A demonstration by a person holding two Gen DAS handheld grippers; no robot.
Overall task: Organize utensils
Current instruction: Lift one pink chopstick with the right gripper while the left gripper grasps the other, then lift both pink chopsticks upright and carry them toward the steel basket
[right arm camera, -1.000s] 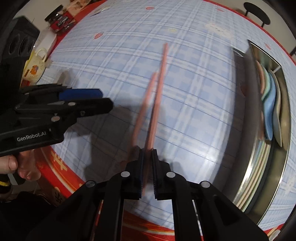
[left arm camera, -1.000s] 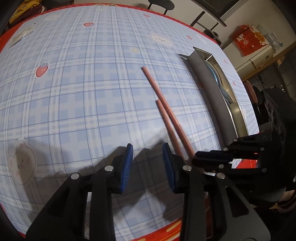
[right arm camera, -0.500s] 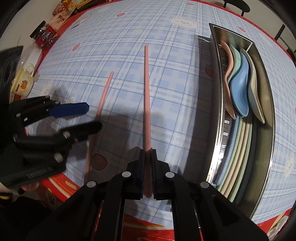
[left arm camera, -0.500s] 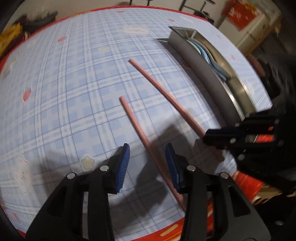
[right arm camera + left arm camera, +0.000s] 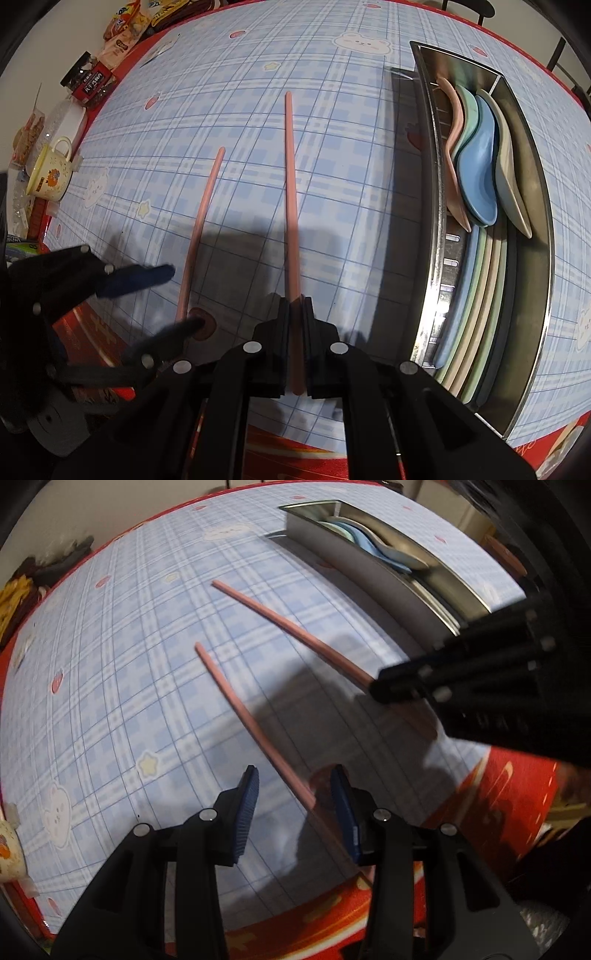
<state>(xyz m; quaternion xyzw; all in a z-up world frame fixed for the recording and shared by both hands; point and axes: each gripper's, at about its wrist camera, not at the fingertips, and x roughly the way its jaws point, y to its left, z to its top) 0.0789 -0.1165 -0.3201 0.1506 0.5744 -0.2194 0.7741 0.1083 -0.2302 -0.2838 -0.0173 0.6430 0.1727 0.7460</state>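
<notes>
One pink chopstick (image 5: 291,206) is clamped in the right hand-held gripper (image 5: 295,347), beside the steel tray (image 5: 428,192). The second chopstick (image 5: 255,731) should be centred between the parted left hand-held gripper (image 5: 295,805) before closing.

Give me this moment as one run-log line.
right gripper: shut on chopstick | left gripper: open around second chopstick, lying on table | metal tray: spoons, plates

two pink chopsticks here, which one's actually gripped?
The chopstick nearer the steel tray: right gripper is shut on it. The other lies loose between the open left gripper pads.
</notes>
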